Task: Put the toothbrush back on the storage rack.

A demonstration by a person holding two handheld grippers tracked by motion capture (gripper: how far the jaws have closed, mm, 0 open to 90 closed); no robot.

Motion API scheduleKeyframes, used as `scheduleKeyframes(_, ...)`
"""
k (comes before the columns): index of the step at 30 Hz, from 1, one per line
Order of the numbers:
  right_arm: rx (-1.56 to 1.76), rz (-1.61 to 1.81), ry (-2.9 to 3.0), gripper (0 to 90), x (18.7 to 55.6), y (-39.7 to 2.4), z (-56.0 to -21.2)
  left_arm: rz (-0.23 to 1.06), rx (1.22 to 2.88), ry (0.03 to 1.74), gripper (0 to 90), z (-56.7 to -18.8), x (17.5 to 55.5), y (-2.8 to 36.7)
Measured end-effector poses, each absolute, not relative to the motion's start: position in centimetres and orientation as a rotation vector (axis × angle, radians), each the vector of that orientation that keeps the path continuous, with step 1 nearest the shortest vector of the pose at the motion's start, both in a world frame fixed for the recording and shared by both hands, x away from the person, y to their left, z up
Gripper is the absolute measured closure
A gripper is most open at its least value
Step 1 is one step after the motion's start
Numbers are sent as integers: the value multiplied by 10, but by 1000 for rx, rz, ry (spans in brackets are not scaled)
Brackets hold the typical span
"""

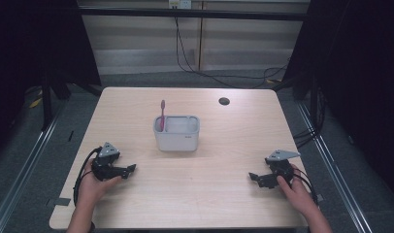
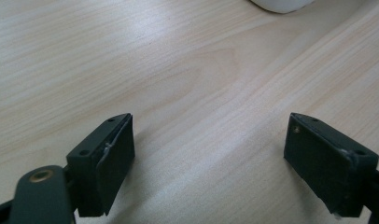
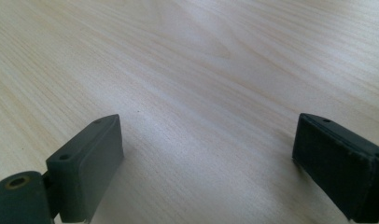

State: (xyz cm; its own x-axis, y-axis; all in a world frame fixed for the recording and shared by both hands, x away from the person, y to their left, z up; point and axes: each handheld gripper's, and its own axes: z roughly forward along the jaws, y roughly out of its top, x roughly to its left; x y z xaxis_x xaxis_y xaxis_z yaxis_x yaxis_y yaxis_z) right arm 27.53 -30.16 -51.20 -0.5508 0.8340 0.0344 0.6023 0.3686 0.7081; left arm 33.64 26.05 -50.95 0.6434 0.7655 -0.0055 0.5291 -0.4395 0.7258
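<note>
A white rectangular holder (image 1: 177,132) stands near the middle of the wooden table (image 1: 234,131). A pink toothbrush (image 1: 162,114) stands upright in its left compartment. My left gripper (image 1: 130,169) rests on the table at the front left, held by a hand, its jaws pointing right. Its jaws are wide apart over bare wood in the left gripper view (image 2: 208,140), where the holder's base (image 2: 281,4) peeks in at the top. My right gripper (image 1: 253,176) rests at the front right, jaws pointing left, open over bare wood (image 3: 208,144).
A small dark round hole (image 1: 224,101) sits in the table's far right part. Black cables (image 1: 195,63) trail over the floor behind the table. Dark curtains flank both sides. Metal floor rails (image 1: 331,160) run along the table's left and right.
</note>
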Motion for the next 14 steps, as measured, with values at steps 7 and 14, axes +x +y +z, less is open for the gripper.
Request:
scheduleKeyframes(7, 1261, 982, 2304, 81, 275, -302, -512, 428, 2146, 1004, 155, -510, 337, 261)
scheduleKeyframes(14, 1261, 982, 2304, 81, 275, -302, -512, 422, 2144, 1006, 153, -510, 337, 261)
